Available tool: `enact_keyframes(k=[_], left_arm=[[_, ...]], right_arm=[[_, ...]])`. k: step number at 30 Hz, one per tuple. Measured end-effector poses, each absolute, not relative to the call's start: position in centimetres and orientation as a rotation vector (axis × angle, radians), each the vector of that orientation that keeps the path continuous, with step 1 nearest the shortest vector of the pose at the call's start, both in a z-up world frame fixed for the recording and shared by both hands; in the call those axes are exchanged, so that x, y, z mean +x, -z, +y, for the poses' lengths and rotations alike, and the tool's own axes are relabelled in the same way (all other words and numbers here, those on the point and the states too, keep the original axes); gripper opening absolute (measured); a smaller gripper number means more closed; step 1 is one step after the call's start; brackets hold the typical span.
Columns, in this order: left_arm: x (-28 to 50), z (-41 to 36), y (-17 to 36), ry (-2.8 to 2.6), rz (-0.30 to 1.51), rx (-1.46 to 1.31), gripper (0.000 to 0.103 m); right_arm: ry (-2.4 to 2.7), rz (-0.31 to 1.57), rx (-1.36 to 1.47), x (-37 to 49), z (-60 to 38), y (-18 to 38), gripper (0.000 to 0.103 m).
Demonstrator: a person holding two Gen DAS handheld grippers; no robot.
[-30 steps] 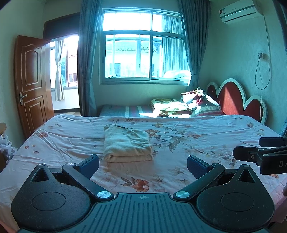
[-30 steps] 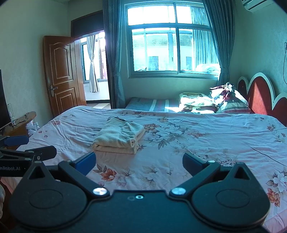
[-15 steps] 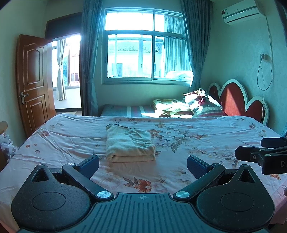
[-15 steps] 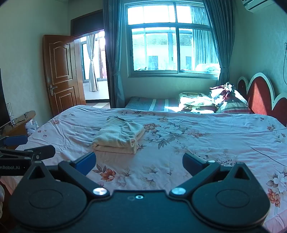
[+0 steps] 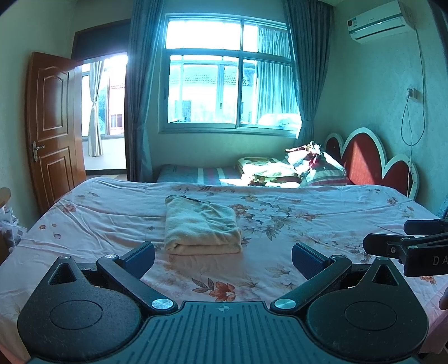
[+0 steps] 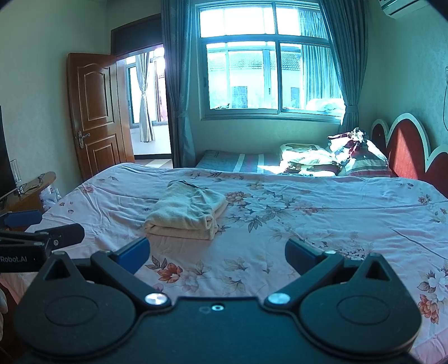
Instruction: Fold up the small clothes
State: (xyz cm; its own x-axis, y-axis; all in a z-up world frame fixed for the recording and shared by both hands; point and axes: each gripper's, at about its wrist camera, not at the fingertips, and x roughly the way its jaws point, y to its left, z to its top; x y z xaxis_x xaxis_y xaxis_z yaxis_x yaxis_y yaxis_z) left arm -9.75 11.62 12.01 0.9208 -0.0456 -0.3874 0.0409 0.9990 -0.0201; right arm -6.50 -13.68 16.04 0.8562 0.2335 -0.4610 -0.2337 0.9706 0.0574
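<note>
Left claw (image 5: 223,259) is released: blue-padded fingers (image 5: 139,258) spread wide, nothing between them, hovering over the near edge of the bed with the pink floral sheet (image 5: 322,224). It points straight at the folded beige terry-cloth garment (image 5: 201,224), which sits well ahead of the pads, not touching.

Left to right across the scene:
- brown panelled wooden door (image 5: 51,126), open, at the far left
- teal curtains (image 5: 140,92) framing the big window
- the garment, left of centre on the sheet, stacked in several layers with the thick fold edge facing the claws; looks like a finished fold, flat and squared
- heap of patterned bedding (image 5: 294,168) in the sun patch on a second bed behind
- red scalloped headboard (image 5: 361,159) on the right
- white wall air conditioner (image 5: 378,21) top right

Right claw (image 6: 217,253) is also released and empty, held level beside the left one; its black tips show at the right edge of the left view. From its camera the garment (image 6: 186,214) lies ahead and to the left, side layers visible and fairly even.

My read: both claws are parked back from the cloth because the fold is done, or nearly so. Standing off with fingers apart avoids dragging the stack. No other loose small clothes visible on the sheet, so I can't tell what's next. If a tidy-up is needed, the far top corner looks slightly rumpled.
</note>
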Motion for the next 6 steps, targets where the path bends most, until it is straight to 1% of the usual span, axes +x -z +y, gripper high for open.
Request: enact_keyframes(k=[6], left_arm=[[-9.83, 11.55, -12.12, 0.054, 0.386, -0.012, 0.103]], right_arm=[[-0.247, 0.485, 0.001, -6.48, -13.65, -16.07, 0.102]])
